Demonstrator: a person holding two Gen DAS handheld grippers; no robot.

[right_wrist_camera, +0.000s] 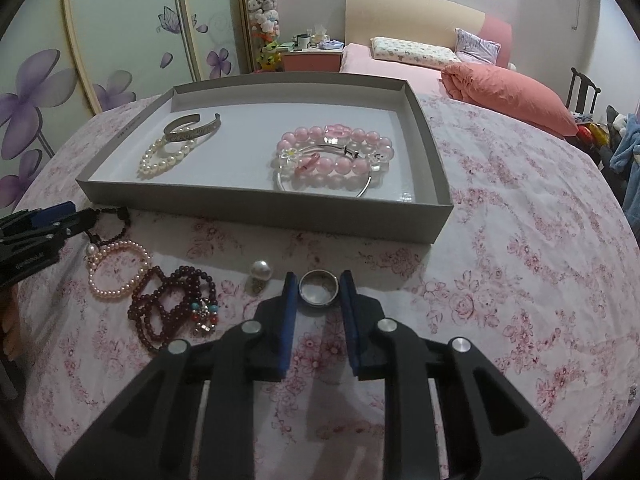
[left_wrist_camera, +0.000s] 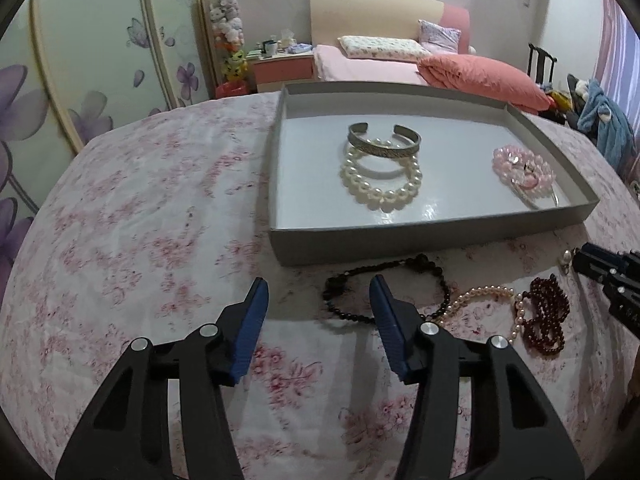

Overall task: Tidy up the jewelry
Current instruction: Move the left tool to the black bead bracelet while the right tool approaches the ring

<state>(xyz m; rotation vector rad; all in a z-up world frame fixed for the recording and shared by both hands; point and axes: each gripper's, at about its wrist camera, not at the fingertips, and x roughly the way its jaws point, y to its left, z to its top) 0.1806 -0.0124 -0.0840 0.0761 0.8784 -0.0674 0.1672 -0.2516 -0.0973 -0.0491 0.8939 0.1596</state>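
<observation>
A grey tray on the floral cloth holds a silver cuff, a white pearl bracelet, a pink bead bracelet and a thin silver bangle. In front of it lie a black bead bracelet, a pale pearl strand, dark red beads and a pearl earring. My left gripper is open and empty, just left of the black bracelet. My right gripper has its jaws closed around a silver ring that looks held off the cloth.
The table is covered by a pink floral cloth. Behind it stand a bed with a pink quilt, a nightstand and wardrobe doors with purple flowers. The right gripper shows at the right edge of the left wrist view.
</observation>
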